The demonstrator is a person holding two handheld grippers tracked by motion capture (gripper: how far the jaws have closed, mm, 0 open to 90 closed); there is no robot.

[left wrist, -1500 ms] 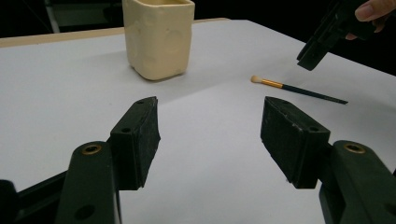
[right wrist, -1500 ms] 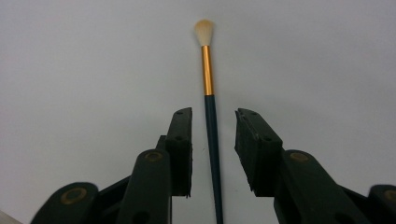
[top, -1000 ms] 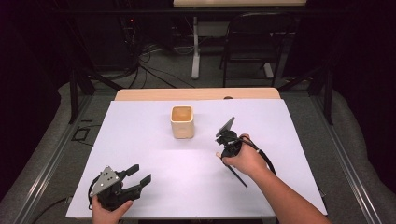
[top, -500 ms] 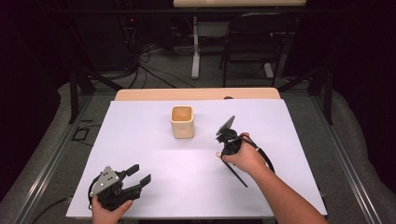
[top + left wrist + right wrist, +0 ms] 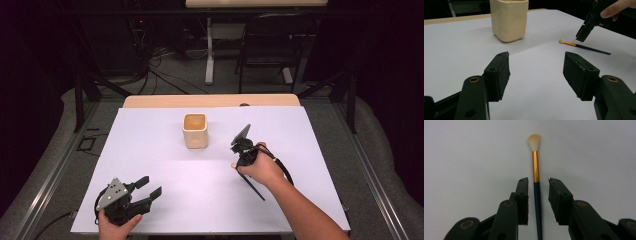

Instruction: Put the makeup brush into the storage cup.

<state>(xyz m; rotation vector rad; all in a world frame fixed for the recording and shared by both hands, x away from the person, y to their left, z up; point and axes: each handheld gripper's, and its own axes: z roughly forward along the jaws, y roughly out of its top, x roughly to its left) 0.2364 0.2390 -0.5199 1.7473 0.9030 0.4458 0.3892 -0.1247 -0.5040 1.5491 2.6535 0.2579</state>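
Your right gripper [image 5: 537,185] hangs over the paintbrush [image 5: 536,167] with its jaws parted to either side of the dark handle, a sliver of gap on each side, so the pads are not pinching it (the left pad looks nearer the handle than the right one). The brush lies flat on the white table cover [image 5: 165,150], its gold ferrule and pale bristle tip reaching out past the jaw tips. In the high view your right hand [image 5: 262,170] holds that gripper [image 5: 243,150] nose-down over the brush [image 5: 252,186], whose dark handle runs out from beneath your hand toward the near right. Your left gripper [image 5: 150,187] rests at the near left corner of the cover, jaws spread wide with nothing between them. The cream square cup [image 5: 195,130] stands upright near the middle of the cover, just left of your right gripper and well apart from the left one.
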